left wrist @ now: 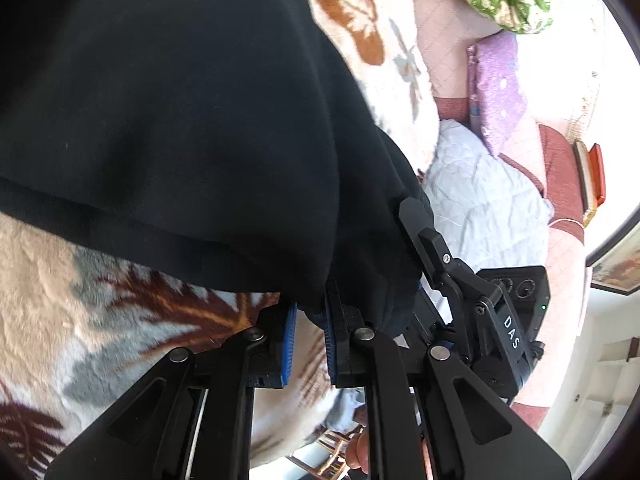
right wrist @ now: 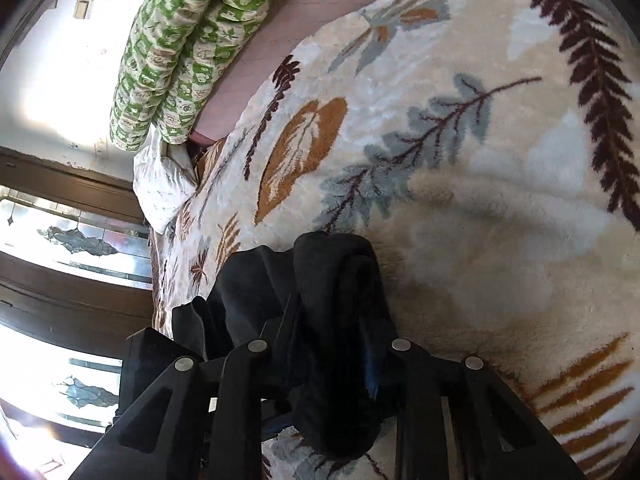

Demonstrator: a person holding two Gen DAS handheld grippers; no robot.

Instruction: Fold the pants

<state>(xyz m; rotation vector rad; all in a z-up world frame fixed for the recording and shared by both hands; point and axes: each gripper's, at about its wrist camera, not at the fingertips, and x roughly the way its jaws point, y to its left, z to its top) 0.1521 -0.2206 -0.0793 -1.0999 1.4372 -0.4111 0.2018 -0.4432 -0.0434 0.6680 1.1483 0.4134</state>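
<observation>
One pair of black pants (left wrist: 192, 128) is in play, draped over a cream fleece blanket (left wrist: 36, 280) printed with brown, rust and grey-blue leaves. In the left wrist view the dark cloth fills the frame from nine o'clock round to one o'clock, and its lower edge dips to the centre, where the left gripper (left wrist: 310, 340) has it: the two blue-padded fingers (left wrist: 289, 344) stand nearly together, with a fold of the fabric pinched between their tips. Toward three o'clock of that view a second tool shows, the right gripper (left wrist: 460, 280), its black linkage lying against the same bunched cloth. In the right wrist view the right gripper (right wrist: 332, 344) sits at six o'clock with its jaws drawn in narrow around a thick roll of the pants (right wrist: 336, 320), which bulges up between the fingers and hides the pads but for a sliver of blue; the grip looks closed on the fabric. The blanket (right wrist: 460, 200) spreads from twelve to four o'clock. One green-and-white patterned quilt (right wrist: 188, 44) lies at eleven o'clock, one white pillow (right wrist: 164, 184) at nine o'clock. In the left view one purple dotted cushion (left wrist: 496, 88) lies at two o'clock, above one white quilted cover (left wrist: 480, 200).
</observation>
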